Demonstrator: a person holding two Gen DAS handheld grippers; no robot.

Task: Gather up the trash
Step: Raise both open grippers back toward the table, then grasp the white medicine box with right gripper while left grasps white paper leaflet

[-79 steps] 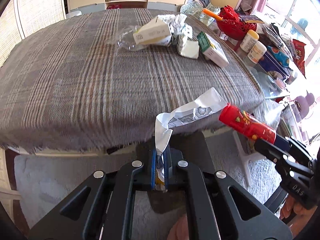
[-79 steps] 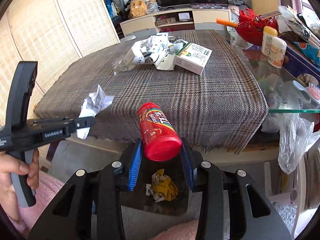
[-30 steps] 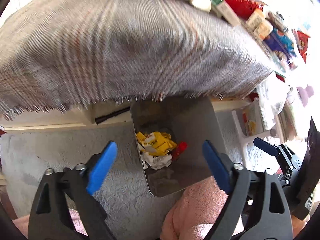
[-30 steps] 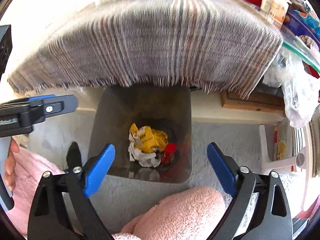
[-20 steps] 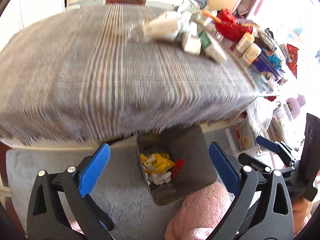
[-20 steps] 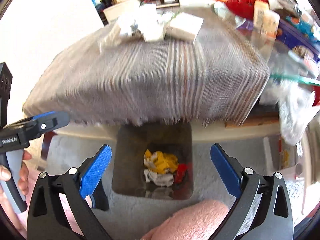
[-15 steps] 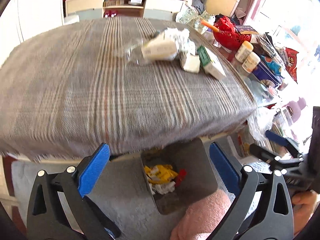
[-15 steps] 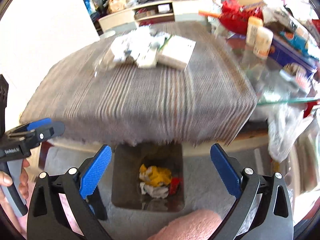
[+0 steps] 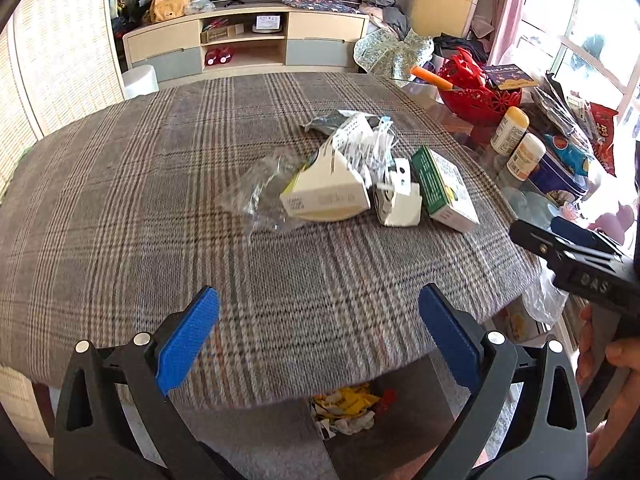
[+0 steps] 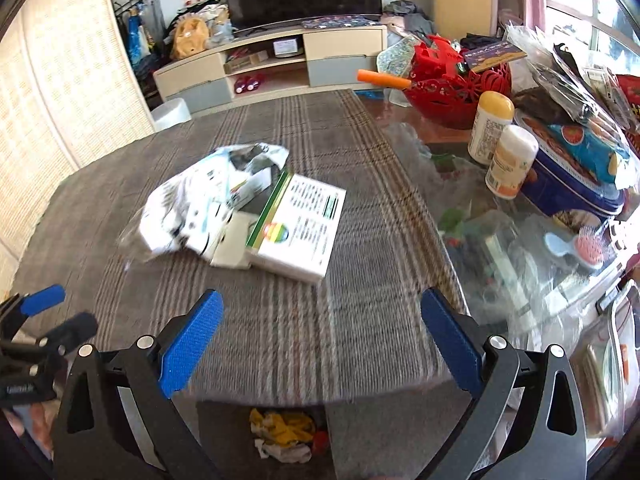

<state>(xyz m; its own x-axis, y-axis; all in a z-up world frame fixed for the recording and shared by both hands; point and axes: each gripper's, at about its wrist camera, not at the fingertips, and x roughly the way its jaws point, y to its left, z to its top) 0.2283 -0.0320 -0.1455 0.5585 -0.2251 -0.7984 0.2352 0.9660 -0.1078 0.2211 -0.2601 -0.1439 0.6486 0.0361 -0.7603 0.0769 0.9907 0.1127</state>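
Observation:
A heap of trash lies on the plaid tablecloth [image 9: 120, 208]: a clear plastic wrapper [image 9: 256, 196], a cream carton [image 9: 324, 196], crumpled printed paper [image 9: 364, 140], a small white box [image 9: 400, 204] and a green-and-white box [image 9: 444, 188]. The right wrist view shows the green-and-white box [image 10: 300, 228] and the crumpled paper [image 10: 212, 196]. My left gripper [image 9: 316, 328] is open and empty over the table's near edge. My right gripper [image 10: 320, 332] is open and empty there too. The dark bin [image 9: 360, 440] below holds yellow, white and red trash [image 10: 284, 432].
A red basket [image 10: 452, 80], two white bottles [image 10: 508, 156], a blue tin [image 10: 568, 184] and plastic bags crowd the glass part of the table at right. A TV cabinet [image 9: 248, 48] stands behind. A woven screen [image 9: 60, 60] stands at left.
Both grippers dropped the paper strip and the red bottle into the bin, opened wide, and rose from the bin up to the table's near edge.

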